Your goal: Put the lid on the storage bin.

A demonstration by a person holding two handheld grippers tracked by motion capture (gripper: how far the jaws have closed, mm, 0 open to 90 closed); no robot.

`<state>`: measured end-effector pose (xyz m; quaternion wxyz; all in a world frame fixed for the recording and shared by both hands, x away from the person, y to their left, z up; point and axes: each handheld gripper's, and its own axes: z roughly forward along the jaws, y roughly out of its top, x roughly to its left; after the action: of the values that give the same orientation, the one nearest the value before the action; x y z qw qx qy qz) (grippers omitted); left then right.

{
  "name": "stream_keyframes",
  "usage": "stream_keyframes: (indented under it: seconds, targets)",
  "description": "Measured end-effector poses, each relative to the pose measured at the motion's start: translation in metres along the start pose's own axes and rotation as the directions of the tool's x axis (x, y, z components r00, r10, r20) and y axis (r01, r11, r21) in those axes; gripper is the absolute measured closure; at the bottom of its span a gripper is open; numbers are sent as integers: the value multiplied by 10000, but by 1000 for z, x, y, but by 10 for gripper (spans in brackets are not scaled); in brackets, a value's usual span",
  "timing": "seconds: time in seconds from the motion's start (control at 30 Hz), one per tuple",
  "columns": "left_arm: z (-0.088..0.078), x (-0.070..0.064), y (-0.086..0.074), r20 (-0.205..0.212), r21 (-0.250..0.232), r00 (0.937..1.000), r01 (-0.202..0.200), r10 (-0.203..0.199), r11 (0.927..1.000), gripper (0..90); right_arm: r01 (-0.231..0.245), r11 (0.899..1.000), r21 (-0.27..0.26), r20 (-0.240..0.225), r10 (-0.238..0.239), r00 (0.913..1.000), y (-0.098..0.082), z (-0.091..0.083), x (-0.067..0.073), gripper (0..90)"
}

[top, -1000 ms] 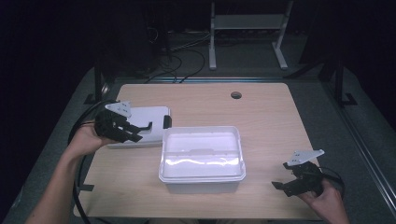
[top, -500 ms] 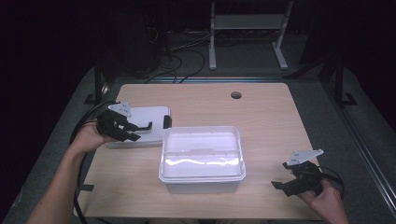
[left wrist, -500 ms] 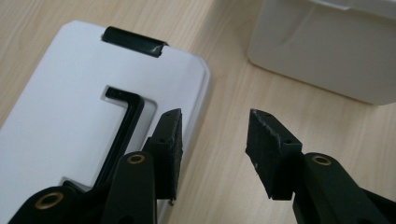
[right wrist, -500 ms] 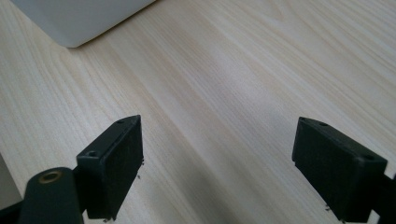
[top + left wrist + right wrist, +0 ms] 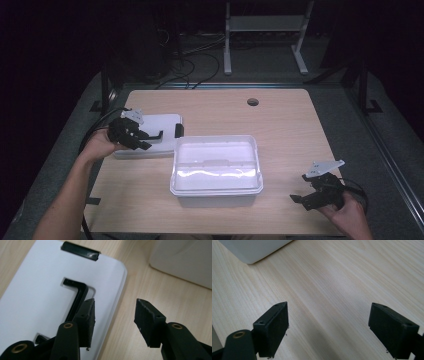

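Observation:
A flat white lid (image 5: 150,122) with a black bar handle (image 5: 78,296) and a black end clip (image 5: 80,251) lies on the table at the left. My left gripper (image 5: 145,142) hovers low over its near edge. Its jaws have just been opening. In the left gripper view the left gripper (image 5: 115,312) is open, one pad over the lid beside the handle, the other over bare wood, with nothing pressed between them. A white plastic bin (image 5: 216,165) stands in the middle. My right gripper (image 5: 299,187) rests open at the front right, over bare wood (image 5: 328,315).
The wooden table (image 5: 280,130) has a round cable hole (image 5: 253,102) near its far edge. The bin's corner (image 5: 254,250) lies ahead of the right gripper. Cables and a metal stand (image 5: 265,30) are on the dark floor beyond the table.
The left gripper has sunk a little toward the lid and its jaws stand wider apart. The right hand, the bin and the lid have stayed put.

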<state>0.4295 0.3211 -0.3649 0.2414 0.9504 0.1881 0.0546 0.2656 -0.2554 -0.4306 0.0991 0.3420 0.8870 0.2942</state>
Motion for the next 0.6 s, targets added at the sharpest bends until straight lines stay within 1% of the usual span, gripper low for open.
stream_keyframes:
  seconds: [0.03,0.07,0.1,0.17,0.2,0.27,0.3,0.37,0.4,0.43,0.47,0.5,0.53,0.57,0.6]
  targets:
    - [2,2,-2,66,64,10000,48,-48,10000,501,-4,10000,14,-19,4,10000,0,1,0,159]
    - [4,3,-5,-43,72,10000,-20,20,10000,501,-14,10000,27,-43,15,10000,0,1,0,159]
    - [6,5,-7,-183,101,9998,36,-34,9999,505,-31,10000,39,-30,31,10000,0,1,1,159]
    - [9,11,-12,-203,39,9995,223,-223,9997,507,-47,10000,34,-34,47,10000,0,1,1,159]
    - [12,14,-15,-317,48,9991,298,-296,9995,508,-49,10000,30,-27,49,10000,0,1,1,159]
    - [15,20,-17,-237,114,9989,401,-398,9991,510,-23,10000,49,15,23,10000,0,2,1,159]
    - [18,22,-18,-290,142,9988,403,-399,9991,512,-62,10000,40,-6,62,10000,0,2,1,159]
    - [22,27,-20,-248,108,9989,400,-397,9991,524,-79,9999,69,8,79,10000,0,3,2,159]
    - [24,30,-20,-364,118,9984,430,-425,9990,528,-85,9999,77,7,85,10000,0,3,2,159]
    - [25,33,-21,-375,37,9982,467,-466,9989,529,-116,9999,95,17,116,9999,-1,4,1,159]
    - [26,35,-21,-370,3,9982,480,-480,9988,530,-164,9998,89,-11,164,9999,-1,5,1,159]
    - [27,37,-21,-468,3,9979,451,-450,9990,530,-198,9998,100,-41,198,9998,-1,5,1,159]
    - [28,38,-21,-452,42,9981,431,-429,9991,530,-223,9997,137,-64,224,9997,-2,6,0,159]
    - [29,39,-21,-421,43,9979,492,-490,9988,530,-246,9996,148,-66,247,9997,-2,6,0,159]
    - [31,41,-21,-470,34,9979,449,-446,9990,530,-290,9995,140,-77,291,9995,-2,7,0,159]
